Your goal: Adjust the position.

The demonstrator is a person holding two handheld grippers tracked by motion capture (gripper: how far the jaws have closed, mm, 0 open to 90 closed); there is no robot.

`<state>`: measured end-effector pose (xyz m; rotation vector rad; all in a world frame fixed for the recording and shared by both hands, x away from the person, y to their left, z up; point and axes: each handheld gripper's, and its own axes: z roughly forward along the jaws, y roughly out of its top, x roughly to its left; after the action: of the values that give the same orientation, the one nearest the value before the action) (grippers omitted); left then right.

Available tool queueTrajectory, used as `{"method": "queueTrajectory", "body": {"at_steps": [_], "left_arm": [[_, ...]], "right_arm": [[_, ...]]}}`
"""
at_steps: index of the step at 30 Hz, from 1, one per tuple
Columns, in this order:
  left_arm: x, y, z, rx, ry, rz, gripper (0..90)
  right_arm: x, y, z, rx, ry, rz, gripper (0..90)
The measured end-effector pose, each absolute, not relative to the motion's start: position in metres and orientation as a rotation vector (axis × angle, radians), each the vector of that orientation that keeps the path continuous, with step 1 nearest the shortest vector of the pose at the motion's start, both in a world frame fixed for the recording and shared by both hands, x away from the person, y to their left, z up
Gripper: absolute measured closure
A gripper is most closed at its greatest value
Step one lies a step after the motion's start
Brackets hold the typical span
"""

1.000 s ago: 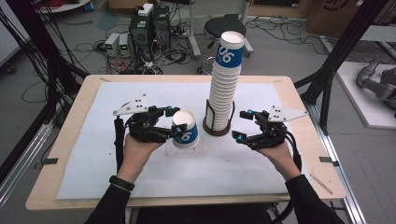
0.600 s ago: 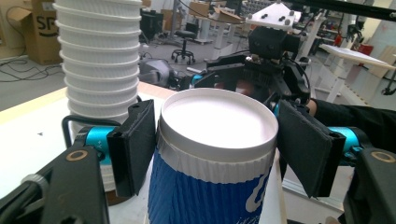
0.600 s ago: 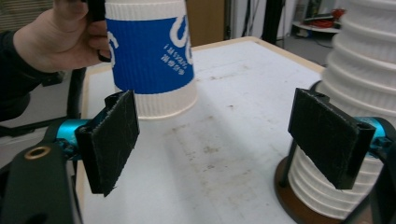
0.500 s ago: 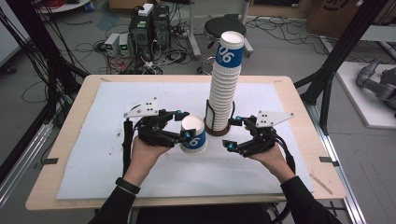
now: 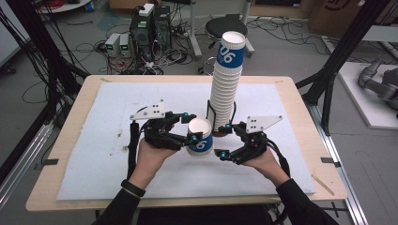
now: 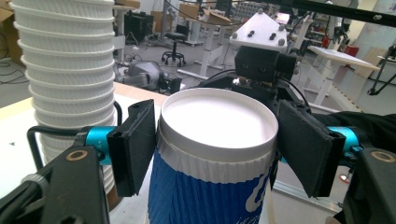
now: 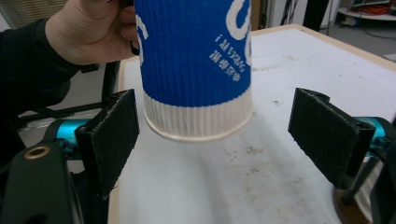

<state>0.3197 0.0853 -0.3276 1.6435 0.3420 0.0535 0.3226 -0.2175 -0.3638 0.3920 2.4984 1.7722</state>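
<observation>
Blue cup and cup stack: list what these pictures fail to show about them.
- Blue cup: in the left gripper view its base is cut off by the bottom edge; in the right gripper view its rim is cut off by the top edge.
- Its white lettering: cropped in both gripper views, too small in the high view.
- Cup stack: its foot is hidden behind the black holder and right gripper in the high view.
- Left gripper: the cup covers its pad faces.

Top cup of the stack, far side of table: white "06" on its blue band. Held blue cup in right gripper view: small white print upside down, too small to read; big white letters cut off, unreadable.
</observation>
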Motion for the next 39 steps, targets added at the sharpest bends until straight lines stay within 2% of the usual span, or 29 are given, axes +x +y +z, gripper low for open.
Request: {"method": "queueTrajectory", "body": {"at_steps": [24,33,39], "left_arm": [[0.313,0.063,-0.330,1.634,0.292,0.024,30.4],[0.317,0.064,-0.328,1.694,0.298,-0.011,29.8],[0.319,0.067,-0.322,1.758,0.302,-0.042,25.6]], "right_arm": [[0.319,-0.197,-0.371,0.357,2.562,1.772,16.9],[0.320,-0.199,-0.370,0.318,2.593,1.712,22.4],[0.321,-0.202,-0.367,0.313,2.624,1.650,22.9]]}}
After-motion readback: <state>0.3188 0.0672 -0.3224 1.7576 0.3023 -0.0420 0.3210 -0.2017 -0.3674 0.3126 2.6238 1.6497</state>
